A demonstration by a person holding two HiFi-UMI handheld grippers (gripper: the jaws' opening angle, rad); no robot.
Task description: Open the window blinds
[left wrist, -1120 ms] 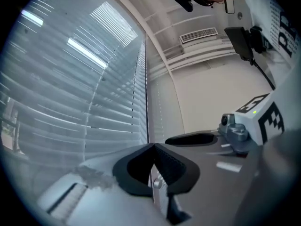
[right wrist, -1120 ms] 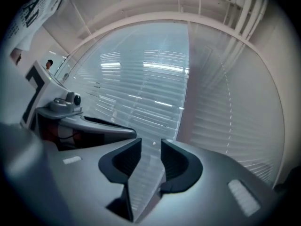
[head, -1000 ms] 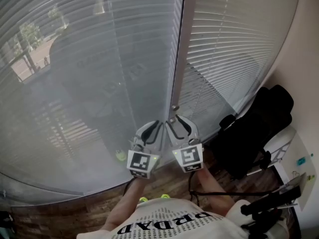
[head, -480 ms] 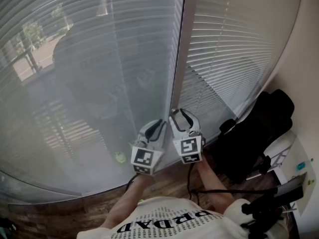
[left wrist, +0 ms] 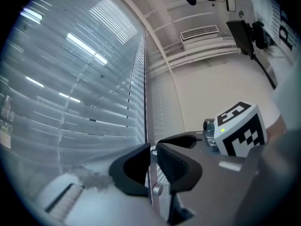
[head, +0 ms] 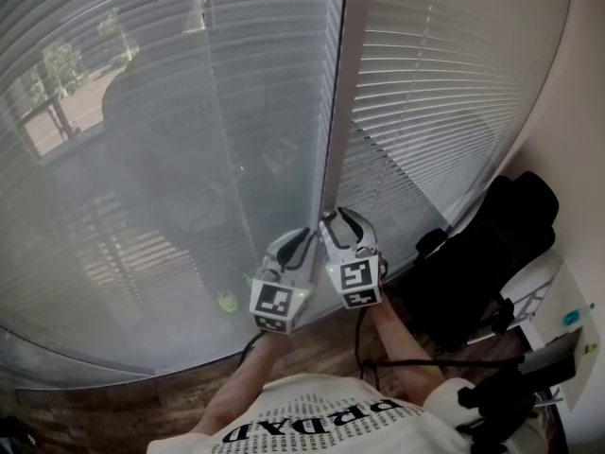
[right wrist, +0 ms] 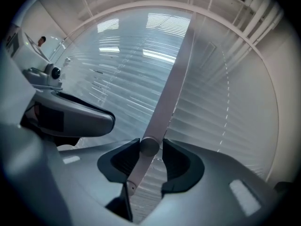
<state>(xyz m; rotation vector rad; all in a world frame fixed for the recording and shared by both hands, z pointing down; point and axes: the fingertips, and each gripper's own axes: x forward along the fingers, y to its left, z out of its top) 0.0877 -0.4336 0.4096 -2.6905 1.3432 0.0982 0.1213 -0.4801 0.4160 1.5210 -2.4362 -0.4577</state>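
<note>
Grey slatted blinds [head: 189, 112] cover the curved window on both sides of a pale upright mullion [head: 336, 93]. A small round knob [right wrist: 149, 146] sits on that mullion. My right gripper [head: 338, 218] is up against the mullion, and its jaws are closing. In the right gripper view the knob lies between the jaws of the right gripper [right wrist: 150, 150], close to the left pad with a gap on the other side. My left gripper [head: 301, 237] is just left of it, by the mullion's edge. The left gripper [left wrist: 153, 149] has only a thin slit between its jaws and holds nothing.
A black office chair [head: 482, 253] stands close on the right against the wall. Past it are a white desk [head: 558, 296] and a black tripod [head: 501, 400]. The wooden floor [head: 123, 395] runs along the window's foot, with a small yellow-green object [head: 227, 301] on it.
Both grippers have moved a little up and in towards the mullion. The knob, earlier visible just above the right gripper's tips, is now covered by them in the head view.
</note>
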